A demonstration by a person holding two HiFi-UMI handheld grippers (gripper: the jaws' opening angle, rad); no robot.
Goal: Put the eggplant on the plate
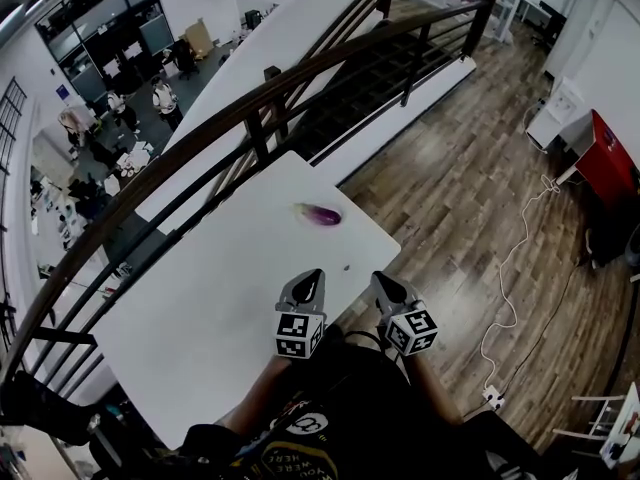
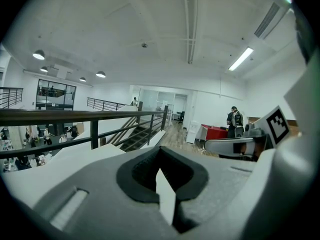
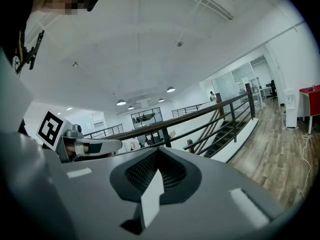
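Observation:
A small purple eggplant [image 1: 320, 214] lies on the white table [image 1: 220, 298], towards its far right side. No plate shows in any view. My left gripper [image 1: 305, 286] and right gripper [image 1: 388, 288] hover side by side over the table's near edge, well short of the eggplant, both shut with nothing in them. In the left gripper view the jaws of the left gripper [image 2: 160, 151] meet, and the right gripper's body [image 2: 235, 146] shows beside them. The right gripper [image 3: 157, 151] is shut too in its own view, which also takes in the left gripper's body [image 3: 85, 146]. The eggplant appears in neither gripper view.
A dark railing [image 1: 260, 98] runs along the table's far side, with a drop to a lower floor beyond. A small dark speck [image 1: 347, 267] lies on the table. Wooden floor [image 1: 470, 168], a white cable [image 1: 510, 268] and a red cabinet [image 1: 612, 158] are to the right.

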